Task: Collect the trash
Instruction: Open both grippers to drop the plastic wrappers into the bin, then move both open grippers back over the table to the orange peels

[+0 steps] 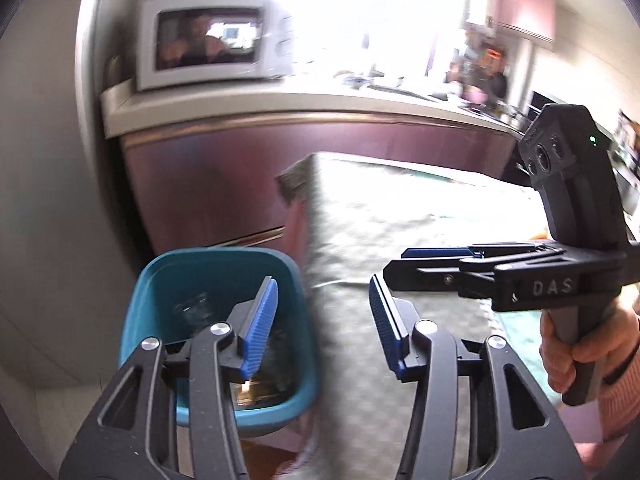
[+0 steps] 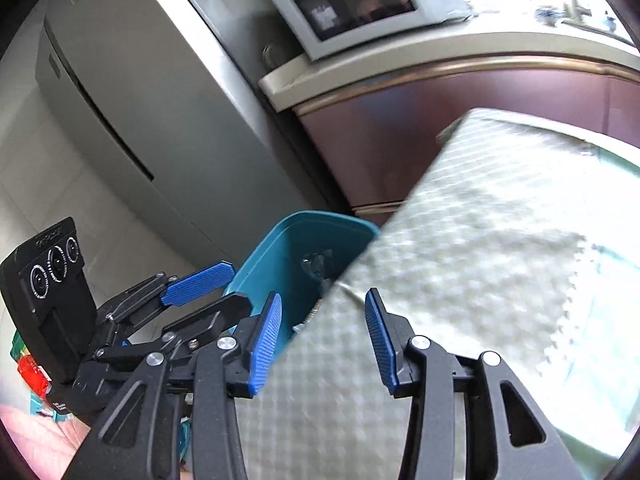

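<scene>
A teal trash bin (image 1: 158, 296) stands on the floor against the table's left side, with clear plastic scrap (image 1: 192, 308) lying inside. My left gripper (image 1: 324, 324) hangs open above the bin's right rim and the table edge, and its blue pads hold nothing. From the right wrist view the bin (image 2: 272, 260) sits just ahead, scrap (image 2: 316, 264) visible in it. My right gripper (image 2: 322, 340) is open and empty over the table's corner. Each gripper shows in the other's view: the right gripper (image 1: 396, 264) in a person's hand, the left gripper (image 2: 224, 300) beside the bin.
A green checked tablecloth (image 1: 400, 220) covers the table. Behind stand a maroon cabinet (image 1: 208, 184) and a counter carrying a white microwave (image 1: 208, 40). A grey fridge (image 2: 132, 92) stands to the left over pale floor tiles. Red and green packaging (image 2: 34, 372) lies low on the left.
</scene>
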`<state>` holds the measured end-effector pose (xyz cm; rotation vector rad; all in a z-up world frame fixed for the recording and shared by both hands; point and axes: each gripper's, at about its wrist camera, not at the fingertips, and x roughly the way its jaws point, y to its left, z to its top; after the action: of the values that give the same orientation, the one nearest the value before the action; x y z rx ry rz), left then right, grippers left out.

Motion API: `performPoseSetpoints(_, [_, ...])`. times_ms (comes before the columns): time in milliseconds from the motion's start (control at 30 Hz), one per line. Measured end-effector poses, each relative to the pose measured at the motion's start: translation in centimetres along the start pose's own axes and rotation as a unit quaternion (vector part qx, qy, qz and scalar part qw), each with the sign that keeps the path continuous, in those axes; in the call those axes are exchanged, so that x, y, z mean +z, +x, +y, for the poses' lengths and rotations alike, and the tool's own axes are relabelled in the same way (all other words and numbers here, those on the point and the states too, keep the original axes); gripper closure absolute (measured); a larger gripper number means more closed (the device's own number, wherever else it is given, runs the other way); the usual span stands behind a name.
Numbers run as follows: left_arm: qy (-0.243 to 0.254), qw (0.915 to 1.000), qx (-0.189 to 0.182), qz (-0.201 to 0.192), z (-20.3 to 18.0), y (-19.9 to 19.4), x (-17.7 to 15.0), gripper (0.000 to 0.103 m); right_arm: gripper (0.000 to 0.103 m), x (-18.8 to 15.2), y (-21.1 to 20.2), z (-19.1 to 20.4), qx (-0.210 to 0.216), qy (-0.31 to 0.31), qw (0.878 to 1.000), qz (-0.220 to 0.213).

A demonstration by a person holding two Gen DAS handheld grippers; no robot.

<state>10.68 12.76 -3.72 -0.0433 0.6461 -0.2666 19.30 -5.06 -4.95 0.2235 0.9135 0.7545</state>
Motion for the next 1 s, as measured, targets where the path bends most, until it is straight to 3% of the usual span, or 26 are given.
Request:
performPoseSetpoints(333, [0.049,0.9975,-0.050,0.001,-9.1,-0.8,0.7,0.038,0.054,-4.3,-9.2,-5.0,-0.073,0.042,0.994,-0.066])
performPoseSetpoints(533, [0.077,0.9950,-0.062,0.006,-13.1,-0.5,0.4,0.035,0.049,-6.8,-14.6,-8.3,-0.117,0.069,0.986,-0.100])
performPoseSetpoints(1000, [0.118,0.9894,-0.080,0.027,-19.0,2.0,-0.2,0.035,0.046,-9.4,-19.5,-14.9,-0.178,0.119,0.968,-0.129])
